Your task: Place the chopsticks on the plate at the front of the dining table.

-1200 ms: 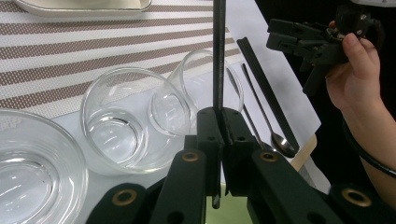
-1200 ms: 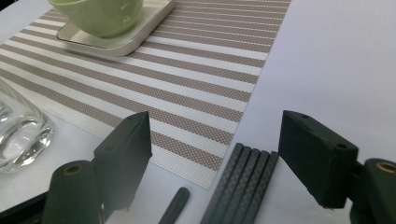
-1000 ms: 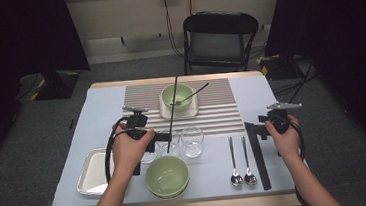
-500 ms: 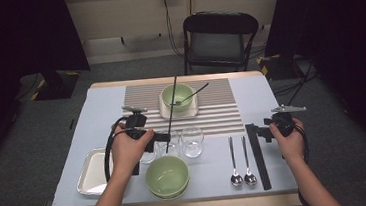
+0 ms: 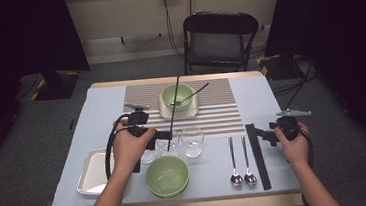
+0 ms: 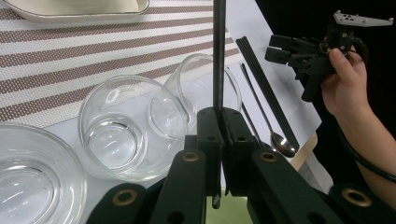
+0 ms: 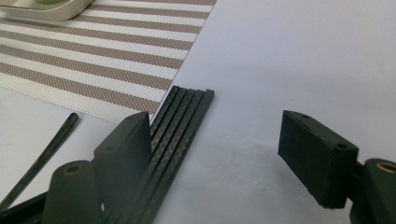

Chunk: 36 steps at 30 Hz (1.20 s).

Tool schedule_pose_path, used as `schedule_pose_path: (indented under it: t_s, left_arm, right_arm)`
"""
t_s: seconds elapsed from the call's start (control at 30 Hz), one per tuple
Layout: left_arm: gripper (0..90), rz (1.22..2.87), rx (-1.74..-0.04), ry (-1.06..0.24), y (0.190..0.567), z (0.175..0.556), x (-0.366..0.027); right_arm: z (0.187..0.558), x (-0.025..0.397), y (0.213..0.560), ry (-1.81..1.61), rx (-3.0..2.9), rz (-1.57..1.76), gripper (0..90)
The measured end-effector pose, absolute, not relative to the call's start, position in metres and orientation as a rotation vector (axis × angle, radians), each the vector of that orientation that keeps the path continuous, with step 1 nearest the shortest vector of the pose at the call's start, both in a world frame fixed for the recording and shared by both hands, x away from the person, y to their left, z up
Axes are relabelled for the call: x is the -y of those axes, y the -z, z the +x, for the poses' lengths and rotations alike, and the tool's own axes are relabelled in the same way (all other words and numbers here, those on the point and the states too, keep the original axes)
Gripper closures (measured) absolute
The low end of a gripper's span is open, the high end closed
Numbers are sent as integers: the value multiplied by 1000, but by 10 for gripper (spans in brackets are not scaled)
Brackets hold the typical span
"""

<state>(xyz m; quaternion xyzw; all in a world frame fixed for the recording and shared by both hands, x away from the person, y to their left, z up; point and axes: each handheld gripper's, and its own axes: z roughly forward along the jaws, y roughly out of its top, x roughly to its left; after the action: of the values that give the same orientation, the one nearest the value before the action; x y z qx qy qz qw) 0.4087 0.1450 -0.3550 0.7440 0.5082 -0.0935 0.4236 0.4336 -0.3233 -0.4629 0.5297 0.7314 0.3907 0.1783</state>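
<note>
My left gripper (image 5: 168, 134) is shut on a thin black chopstick (image 5: 173, 104), holding it nearly upright over the glasses. In the left gripper view the jaws (image 6: 218, 122) clamp the chopstick (image 6: 218, 56) near its lower end. My right gripper (image 5: 265, 133) stands open at the right side of the table, just right of the top end of a bundle of black chopsticks (image 5: 257, 154). Seen from the right gripper (image 7: 219, 144), that bundle (image 7: 180, 119) lies flat beside the left jaw, with nothing between the jaws.
Two clear glasses (image 5: 193, 141) (image 5: 168, 145) and stacked green bowls (image 5: 167, 176) sit in front of the left hand. A metal tray (image 5: 89, 177) lies at the left, two spoons (image 5: 234, 161) at the right. A green bowl on a white dish (image 5: 177, 97) rests on the striped mat (image 5: 219, 107).
My right hand and gripper have drifted slightly to the right, away from the chopstick bundle. The left gripper and its upright chopstick have stayed put.
</note>
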Motion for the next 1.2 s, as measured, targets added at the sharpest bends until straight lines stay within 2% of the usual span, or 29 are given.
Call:
schedule_pose_path:
  t_s: [0.87, 1.2]
  left_arm:
    - [874, 1858, -1294, 221, 349, 412, -152]
    - [873, 1873, -1287, 206, 345, 414, -153]
  right_arm:
    - [432, 337, 472, -1017, -2077, 1501, 237]
    - [430, 328, 476, -904, -2103, 1412, 217]
